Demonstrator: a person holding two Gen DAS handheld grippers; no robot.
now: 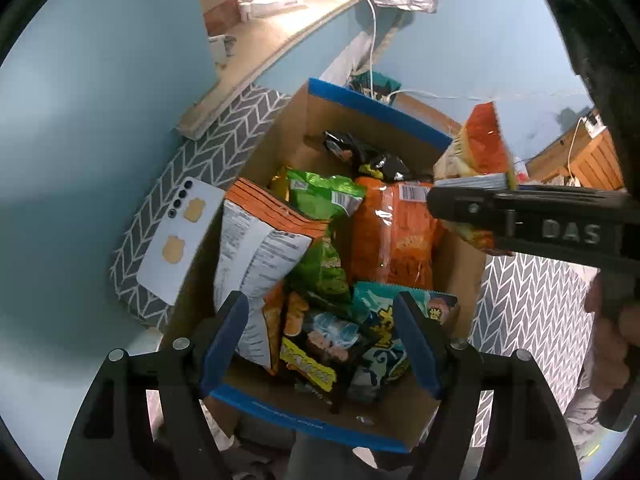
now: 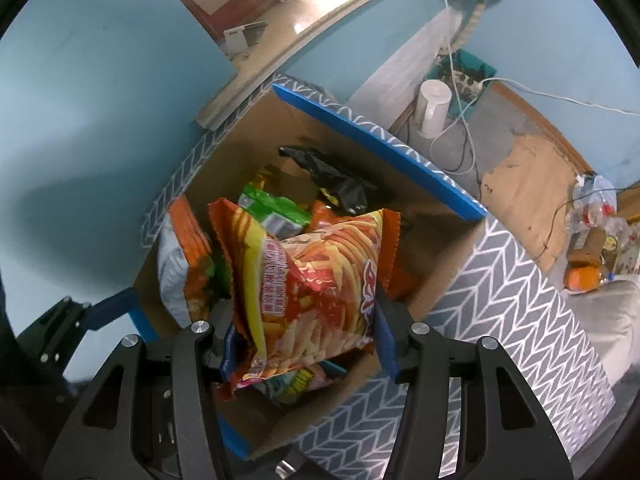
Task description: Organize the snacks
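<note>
A cardboard box with blue rims [image 1: 372, 108] [image 2: 380, 144] sits on a grey chevron cloth and holds several snack bags. Among them are an orange-and-white bag [image 1: 256, 240], a green bag [image 1: 320, 196], an orange bag [image 1: 396, 240], a teal bag [image 1: 384, 320] and a black bag [image 1: 360, 152]. My left gripper [image 1: 320, 308] hangs open over the near end of the box, with nothing pressed between its blue pads. My right gripper [image 2: 308, 320] is shut on a red-and-yellow snack bag [image 2: 312, 272] [image 1: 484, 140], held above the box's right side.
A white phone [image 1: 180, 240] lies on the chevron cloth left of the box. A wooden shelf [image 1: 256, 64] runs behind. On the floor to the right are a white jug [image 2: 434, 108], cables, a teal basket [image 2: 472, 76] and an orange bottle [image 2: 584, 278].
</note>
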